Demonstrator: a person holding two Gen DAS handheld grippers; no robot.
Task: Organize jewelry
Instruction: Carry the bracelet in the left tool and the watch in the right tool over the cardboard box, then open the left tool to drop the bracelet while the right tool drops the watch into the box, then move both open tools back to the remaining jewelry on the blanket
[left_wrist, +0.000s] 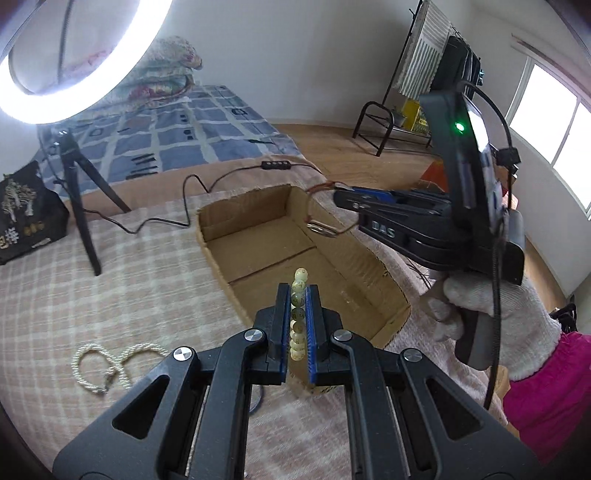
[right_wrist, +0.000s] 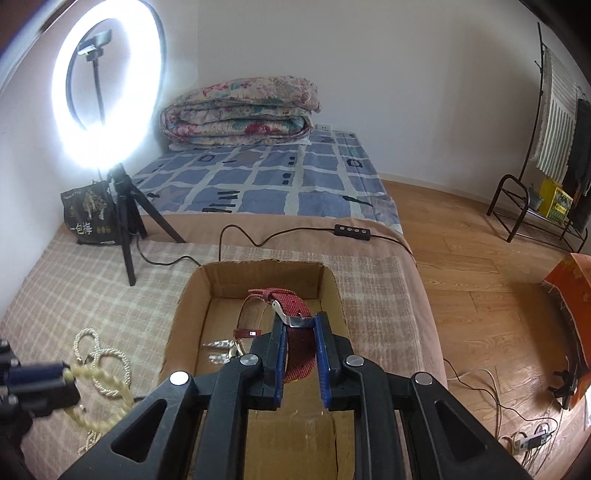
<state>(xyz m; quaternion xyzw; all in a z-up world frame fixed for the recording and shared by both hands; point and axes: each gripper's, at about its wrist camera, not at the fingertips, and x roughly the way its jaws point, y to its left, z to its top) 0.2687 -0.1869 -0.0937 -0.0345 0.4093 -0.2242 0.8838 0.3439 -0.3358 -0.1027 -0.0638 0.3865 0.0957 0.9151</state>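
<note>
A lit ring light (right_wrist: 107, 88) on a tripod stood on the checked blanket (left_wrist: 147, 280) behind the open cardboard box (left_wrist: 369, 266), and a pearl necklace (left_wrist: 110, 363) lay loose to the box's left. The left gripper (left_wrist: 299, 295) was clamped tight on a bead bracelet (left_wrist: 298, 291) over the box's near edge. The right gripper (right_wrist: 301, 325), barely open, pinched a red-strapped watch (right_wrist: 291, 306) above the box interior.

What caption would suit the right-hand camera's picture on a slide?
Right gripper clamps a red-strapped watch above an open cardboard box on a checked blanket, ring light glowing behind.
</note>
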